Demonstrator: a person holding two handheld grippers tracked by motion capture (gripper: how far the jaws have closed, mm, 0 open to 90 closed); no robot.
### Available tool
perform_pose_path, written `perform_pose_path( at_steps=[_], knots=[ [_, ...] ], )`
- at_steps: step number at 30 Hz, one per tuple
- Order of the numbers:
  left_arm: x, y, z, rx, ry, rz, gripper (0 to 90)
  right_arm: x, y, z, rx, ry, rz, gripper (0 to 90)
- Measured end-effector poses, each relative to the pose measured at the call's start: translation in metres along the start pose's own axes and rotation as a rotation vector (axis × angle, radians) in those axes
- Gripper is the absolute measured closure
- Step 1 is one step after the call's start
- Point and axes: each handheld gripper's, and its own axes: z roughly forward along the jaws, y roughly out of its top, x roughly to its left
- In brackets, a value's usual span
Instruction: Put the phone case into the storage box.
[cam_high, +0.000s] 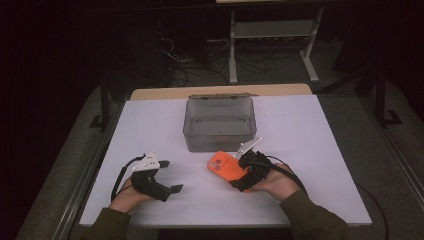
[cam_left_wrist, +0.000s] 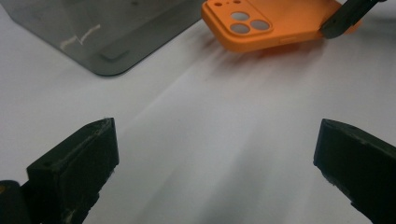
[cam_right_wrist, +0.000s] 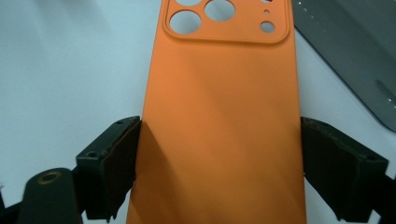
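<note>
Evidently unbranded, the orange phone case (cam_right_wrist: 219, 130) sits clamped in the right claw (cam_high: 239, 176); left claw (cam_left_wrist: 215, 163) gapes.

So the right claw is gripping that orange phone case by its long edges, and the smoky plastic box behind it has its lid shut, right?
Not quite: the smoky grey transparent plastic box is open, its lid tipped back behind it, as the high view shows. The rest holds: the right claw grips the orange phone case by its long edges.
</note>
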Motion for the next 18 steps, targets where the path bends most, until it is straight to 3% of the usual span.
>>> perform_pose_path(
  at_steps=[12,18],
  knots=[
    [0.0,0.0,0.0,0.003,0.006,0.004,0.0,-0.014,-0.016,-0.021,-0.032,0.016,-0.003,15.2],
    [0.0,0.0,0.0,0.003,0.006,0.009,0.0,-0.02,-0.015,-0.03,-0.055,0.026,0.0,15.3]
  ],
)
